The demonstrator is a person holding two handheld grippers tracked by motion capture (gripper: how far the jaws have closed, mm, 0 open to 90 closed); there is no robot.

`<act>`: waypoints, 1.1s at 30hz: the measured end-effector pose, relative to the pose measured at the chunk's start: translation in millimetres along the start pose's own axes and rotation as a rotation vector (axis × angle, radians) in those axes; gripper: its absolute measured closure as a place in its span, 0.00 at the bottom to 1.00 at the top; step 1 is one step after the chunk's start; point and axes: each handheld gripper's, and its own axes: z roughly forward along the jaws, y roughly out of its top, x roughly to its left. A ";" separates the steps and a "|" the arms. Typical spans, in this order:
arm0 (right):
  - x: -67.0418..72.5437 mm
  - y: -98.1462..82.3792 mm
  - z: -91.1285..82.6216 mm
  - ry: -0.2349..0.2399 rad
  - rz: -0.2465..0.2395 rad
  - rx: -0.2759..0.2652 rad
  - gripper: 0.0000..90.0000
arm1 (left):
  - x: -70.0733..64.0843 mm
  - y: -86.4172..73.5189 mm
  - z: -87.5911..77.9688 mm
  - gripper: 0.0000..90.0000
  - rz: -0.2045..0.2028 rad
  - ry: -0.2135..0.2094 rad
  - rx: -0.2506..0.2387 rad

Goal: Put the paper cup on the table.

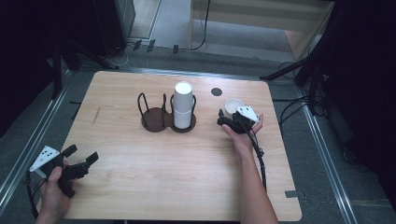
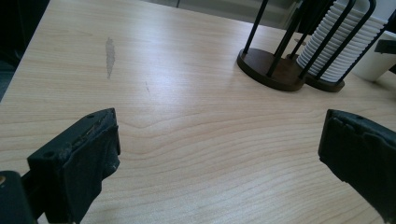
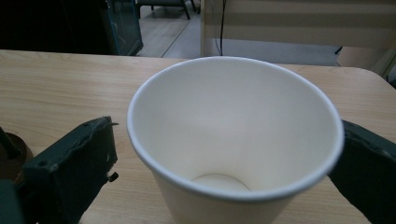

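A single white paper cup [image 1: 233,105] stands upright on the wooden table [image 1: 163,186], right of centre. My right gripper [image 1: 232,115] is open around it, and in the right gripper view the empty cup [image 3: 233,140] sits between the two jaws with a gap at the left pad [image 3: 79,168]. A dark two-bay cup holder [image 1: 156,120] with wire posts stands mid-table. Its right bay holds a stack of white cups [image 1: 183,105] and its left bay is empty. My left gripper [image 1: 81,154] hovers open at the table's near left corner with nothing between its jaws [image 2: 223,128].
A black round hole [image 1: 216,92] lies in the tabletop behind the single cup. A grey smear [image 2: 110,53] marks the wood at the left. The left gripper view shows the holder [image 2: 268,65] and the stacked cups [image 2: 341,46] far off. Cables and dark stands surround the table.
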 end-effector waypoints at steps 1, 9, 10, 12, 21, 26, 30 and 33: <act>-0.9 -0.5 -2.1 0.001 0.005 -0.004 0.00 | -0.1 0.0 -0.1 0.00 0.000 0.000 0.000; -6.1 -5.1 -18.6 0.021 0.003 -0.022 0.00 | 0.0 -0.1 -0.1 0.00 0.000 -0.001 -0.001; -6.2 -5.3 -21.0 0.023 -0.001 -0.028 0.00 | 0.0 0.0 0.1 0.00 0.000 0.000 0.000; -5.8 -5.3 -24.8 0.029 -0.003 -0.033 0.00 | 0.2 0.3 0.5 0.00 0.003 -0.001 0.003; -5.2 -0.5 -42.4 0.062 0.031 -0.051 0.00 | 0.2 0.5 1.1 0.00 0.003 -0.002 0.003; -6.5 -0.3 -53.4 0.070 0.041 -0.056 0.00 | 0.1 0.3 0.7 0.00 0.003 -0.004 0.002; -9.5 -0.3 -62.4 0.073 0.041 -0.066 0.00 | 0.0 0.2 0.6 0.00 0.004 -0.003 0.002; -12.1 0.3 -69.4 0.072 0.038 -0.072 0.00 | -0.1 0.2 0.7 0.00 0.004 -0.002 0.001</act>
